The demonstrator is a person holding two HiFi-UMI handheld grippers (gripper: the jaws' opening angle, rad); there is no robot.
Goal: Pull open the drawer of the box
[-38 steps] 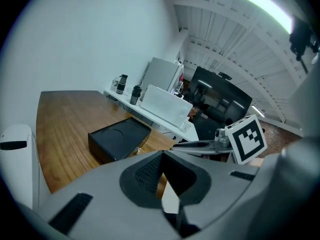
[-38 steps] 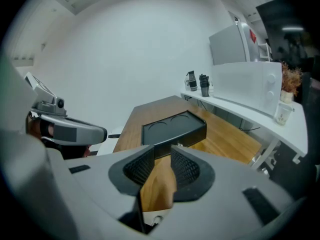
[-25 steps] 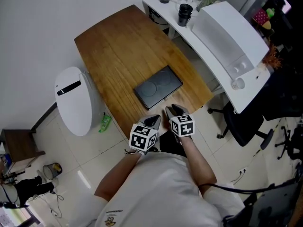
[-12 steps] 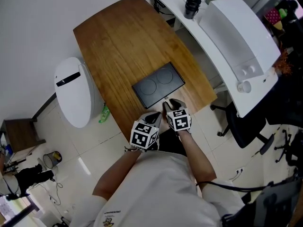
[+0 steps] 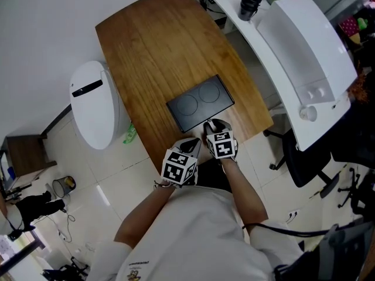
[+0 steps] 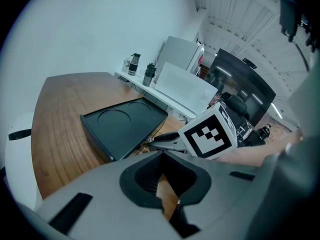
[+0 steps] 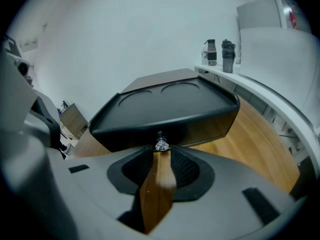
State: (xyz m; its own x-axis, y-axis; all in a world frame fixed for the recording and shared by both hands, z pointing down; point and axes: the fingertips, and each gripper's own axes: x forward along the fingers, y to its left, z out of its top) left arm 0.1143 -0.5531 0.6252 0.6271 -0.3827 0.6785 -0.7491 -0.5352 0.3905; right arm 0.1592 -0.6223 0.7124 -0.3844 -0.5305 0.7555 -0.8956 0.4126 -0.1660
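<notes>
Far left, on the floor, stood the white rounded unit point(image 5: 94, 113), right out of play. Next came the left gripper point(image 5: 191, 145), hovering at the near edge of the wooden table point(image 5: 152, 40), and in its own view we saw its tongs drawn together with nothing between them, only bare wood showing behind. Just ahead lay the box point(image 5: 199, 104), a low black slab with two round recesses in its lid, sitting close to the near edge of the table with its front face turned to the person. And there was the right gripper point(image 5: 212, 124), nose up against that front face! Its own view showed us the tongs narrowed in on the small silver knob point(image 7: 161, 145) at the middle of the front, the pads looking to be touching it on both sides. The drawer sat flush, not yet drawn. We judged the box stiff but light, likely to skate across the smooth wood rather than give up its drawer, so a steadying press from the left gripper on the lid looked wise. The knob was the only place to take hold, tiny, hard and shiny, an easy thing to slip off; we fancied a grip behind its head and a straight, level pull. Far right ran the white desk point(image 5: 304, 45), with a dark cup point(image 5: 250, 2) at its far end, well apart.
</notes>
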